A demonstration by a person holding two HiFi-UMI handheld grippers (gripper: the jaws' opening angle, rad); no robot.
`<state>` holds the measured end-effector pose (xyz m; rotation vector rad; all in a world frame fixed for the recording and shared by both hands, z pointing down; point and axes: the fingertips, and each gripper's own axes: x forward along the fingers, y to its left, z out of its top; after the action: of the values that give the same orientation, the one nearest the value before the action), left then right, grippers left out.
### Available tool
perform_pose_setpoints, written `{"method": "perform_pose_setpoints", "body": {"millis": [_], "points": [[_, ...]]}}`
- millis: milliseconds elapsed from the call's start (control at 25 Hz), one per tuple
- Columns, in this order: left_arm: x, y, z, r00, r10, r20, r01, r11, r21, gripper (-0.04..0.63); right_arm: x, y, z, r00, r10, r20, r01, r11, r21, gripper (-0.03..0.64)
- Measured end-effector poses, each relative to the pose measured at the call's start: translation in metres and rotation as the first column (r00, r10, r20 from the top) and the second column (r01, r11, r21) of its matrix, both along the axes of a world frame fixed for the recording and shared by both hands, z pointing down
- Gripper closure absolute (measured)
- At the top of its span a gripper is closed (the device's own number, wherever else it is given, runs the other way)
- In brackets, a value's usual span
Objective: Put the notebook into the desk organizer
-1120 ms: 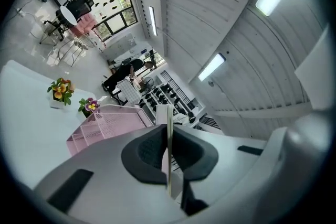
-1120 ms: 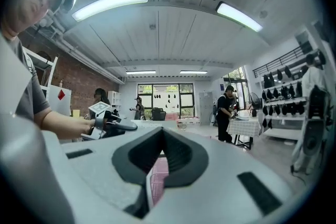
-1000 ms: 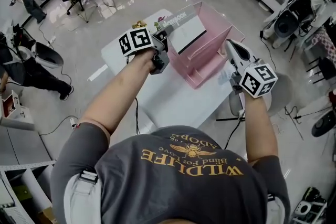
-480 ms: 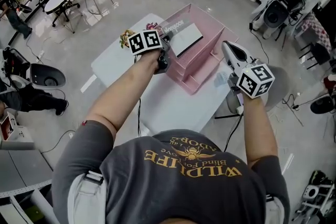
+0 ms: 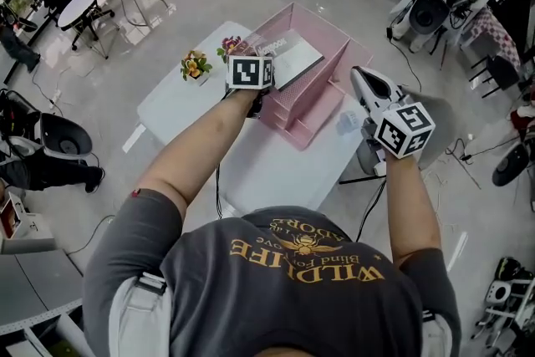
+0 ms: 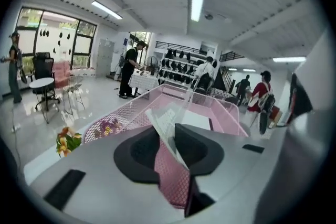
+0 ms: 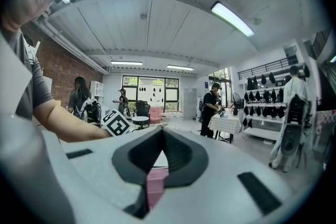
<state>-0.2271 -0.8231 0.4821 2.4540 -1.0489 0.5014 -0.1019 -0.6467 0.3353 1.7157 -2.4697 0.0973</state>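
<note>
The left gripper's (image 6: 167, 129) fingers (image 6: 197, 147) are easing open, just a narrow gap so far, with the top corner of the notebook (image 6: 167, 117) standing between them. You can see pink mesh between the left pad and the cover, so I'd say they're letting go rather than squeezing. The right gripper's (image 7: 161, 132) fingers (image 7: 184, 157) are closed tip to tip with nothing in them, hanging near the right end of the pink mesh desk organizer (image 5: 322, 100). The notebook is already down in the organizer's left-hand compartment, leaning tilted against the mesh, not upright. Handling-wise my guess is it's light and thin, and the slick, plastic-looking cover probably flexes. A pinch on one corner could let it droop or slip, so the spine edge seems the safer place to grab if it needs a nudge. The organizer sits on the white worktop (image 5: 267, 167), with little flower pots (image 5: 195, 64) near its left side.
</note>
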Motion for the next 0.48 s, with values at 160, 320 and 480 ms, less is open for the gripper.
{"method": "perform_pose_setpoints", "body": {"millis": [160, 320, 480], "points": [[0.001, 0.001, 0.008, 0.988, 0.033, 0.151, -0.051, 0.992, 0.115, 0.453, -0.001, 0.004, 0.002, 1.0, 0.004, -0.007, -0.004, 1.0, -0.001, 0.617], [0.0, 0.0, 0.009, 0.966, 0.046, 0.254, -0.099, 0.974, 0.202, 0.414, -0.005, 0.008, 0.003, 1.0, 0.002, -0.013, -0.002, 1.0, -0.002, 0.617], [-0.003, -0.002, 0.012, 0.953, 0.039, 0.299, -0.111, 0.968, 0.226, 0.346, -0.006, 0.013, 0.005, 1.0, 0.0, -0.015, 0.0, 1.0, -0.005, 0.617]]}}
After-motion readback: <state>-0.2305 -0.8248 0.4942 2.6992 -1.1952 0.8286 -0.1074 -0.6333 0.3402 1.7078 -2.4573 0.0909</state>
